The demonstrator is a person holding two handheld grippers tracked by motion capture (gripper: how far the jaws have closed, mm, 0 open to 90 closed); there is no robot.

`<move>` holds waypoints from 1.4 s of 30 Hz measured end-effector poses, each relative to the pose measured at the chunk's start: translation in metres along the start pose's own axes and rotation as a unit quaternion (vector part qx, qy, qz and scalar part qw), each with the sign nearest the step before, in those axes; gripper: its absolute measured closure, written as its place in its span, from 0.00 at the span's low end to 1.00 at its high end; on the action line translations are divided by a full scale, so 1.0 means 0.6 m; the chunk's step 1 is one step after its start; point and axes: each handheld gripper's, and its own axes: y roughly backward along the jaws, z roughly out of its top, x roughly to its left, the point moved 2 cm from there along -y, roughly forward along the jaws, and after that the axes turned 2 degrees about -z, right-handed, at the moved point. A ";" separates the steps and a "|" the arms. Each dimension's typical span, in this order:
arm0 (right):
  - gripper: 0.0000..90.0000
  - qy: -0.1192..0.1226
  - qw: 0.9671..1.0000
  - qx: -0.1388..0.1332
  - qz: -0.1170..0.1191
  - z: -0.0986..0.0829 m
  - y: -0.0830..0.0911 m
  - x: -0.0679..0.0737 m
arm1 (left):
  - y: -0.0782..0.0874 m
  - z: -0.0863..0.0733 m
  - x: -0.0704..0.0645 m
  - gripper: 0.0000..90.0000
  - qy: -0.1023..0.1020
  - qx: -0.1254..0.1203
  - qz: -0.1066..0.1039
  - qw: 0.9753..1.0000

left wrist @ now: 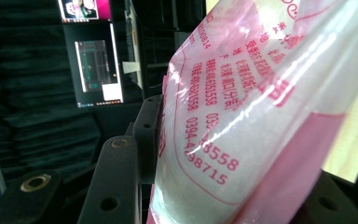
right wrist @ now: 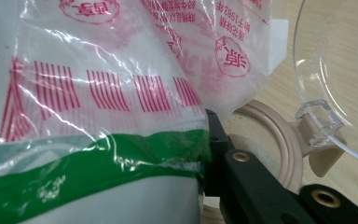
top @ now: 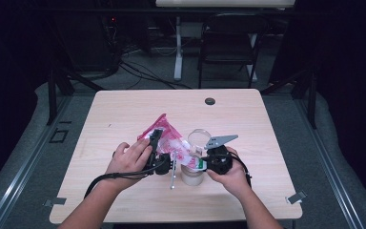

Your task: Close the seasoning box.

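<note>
Half the jar [top: 192, 175] behind pink bag [top: 167, 138].

both grippers [top: 164, 162] [top: 208, 160] holding pink bag [top: 169, 138], jar [top: 193, 174]

- High view is pretty dim and soft; only the counter [top: 124, 109] catches light from above, everything around it is near black.
- Up close the plastic bag [left wrist: 261, 107] blurs, with white glare streaks across its film.
- Clear lid [right wrist: 335, 70] glints too.
</note>
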 end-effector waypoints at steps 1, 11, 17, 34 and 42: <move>1.00 0.000 1.000 -0.001 0.000 0.000 0.001 0.000 | 0.000 -0.001 0.000 0.70 0.001 0.000 -0.002 1.000; 1.00 -0.003 1.000 -0.006 -0.002 0.001 -0.001 0.002 | -0.001 -0.009 -0.013 0.73 0.017 0.012 -0.023 1.000; 1.00 -0.007 1.000 -0.014 -0.005 0.003 0.001 0.002 | -0.001 -0.011 -0.020 0.73 0.035 0.012 -0.023 0.999; 1.00 -0.005 1.000 -0.022 -0.012 0.006 0.002 0.008 | -0.001 -0.020 -0.038 0.78 0.082 0.015 -0.047 0.995; 1.00 -0.003 1.000 -0.026 -0.012 0.008 0.005 0.011 | -0.003 -0.023 -0.047 0.81 0.105 0.010 -0.064 0.992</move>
